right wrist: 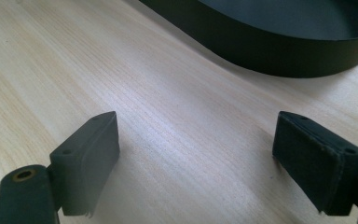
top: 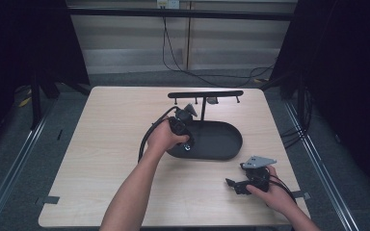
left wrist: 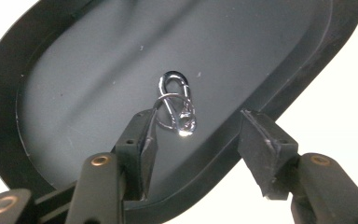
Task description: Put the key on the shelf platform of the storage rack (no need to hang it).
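A silver carabiner (left wrist: 177, 105) with a thin key ring through it lies flat in the black oval tray (left wrist: 98, 70), near the tray's left end (top: 173, 150). My left gripper (left wrist: 198, 128) hovers open just above it, with the ring beside its left jaw and nothing clamped. In the high view the left gripper (top: 183, 137) points down into the tray. My right gripper (top: 232, 183) rests low over the table's front right, open. Between its fingers is bare wood, as the right gripper view shows (right wrist: 196, 140).
A black T-shaped stand (top: 204, 94) with small hooks under its bar rises from the tray's far edge. The tray's wall (right wrist: 279, 56) lies ahead of the right gripper. Light wooden table (top: 106, 144) spreads left and front. Cables run across the floor behind.
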Demonstrator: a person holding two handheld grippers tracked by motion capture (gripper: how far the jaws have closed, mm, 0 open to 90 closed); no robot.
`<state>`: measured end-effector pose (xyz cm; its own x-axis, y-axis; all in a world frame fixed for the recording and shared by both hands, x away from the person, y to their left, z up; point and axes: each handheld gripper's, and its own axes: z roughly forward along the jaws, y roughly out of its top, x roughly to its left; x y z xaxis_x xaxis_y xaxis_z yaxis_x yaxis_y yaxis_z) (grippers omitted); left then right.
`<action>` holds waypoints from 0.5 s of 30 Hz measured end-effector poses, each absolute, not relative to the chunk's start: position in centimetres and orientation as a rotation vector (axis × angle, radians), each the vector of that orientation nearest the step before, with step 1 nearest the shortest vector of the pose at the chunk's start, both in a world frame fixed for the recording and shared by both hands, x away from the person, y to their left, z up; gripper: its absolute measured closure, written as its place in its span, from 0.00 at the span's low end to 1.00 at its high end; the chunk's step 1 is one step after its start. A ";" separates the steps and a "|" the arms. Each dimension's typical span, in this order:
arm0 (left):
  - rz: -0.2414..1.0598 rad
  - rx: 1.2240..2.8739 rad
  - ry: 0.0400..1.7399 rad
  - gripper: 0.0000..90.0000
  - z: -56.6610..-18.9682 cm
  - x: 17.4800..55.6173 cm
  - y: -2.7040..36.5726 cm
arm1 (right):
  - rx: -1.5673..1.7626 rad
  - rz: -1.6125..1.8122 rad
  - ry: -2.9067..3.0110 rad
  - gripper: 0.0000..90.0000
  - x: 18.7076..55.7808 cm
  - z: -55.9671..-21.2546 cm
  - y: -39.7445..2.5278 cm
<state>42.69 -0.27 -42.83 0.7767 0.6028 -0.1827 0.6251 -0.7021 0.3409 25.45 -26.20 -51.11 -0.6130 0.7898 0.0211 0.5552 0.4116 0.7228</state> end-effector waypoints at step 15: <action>-0.079 2.559 0.917 0.40 -42.0 41.9 0.8 | 1.164 1.018 2.349 0.16 25.4 -51.1 -26.2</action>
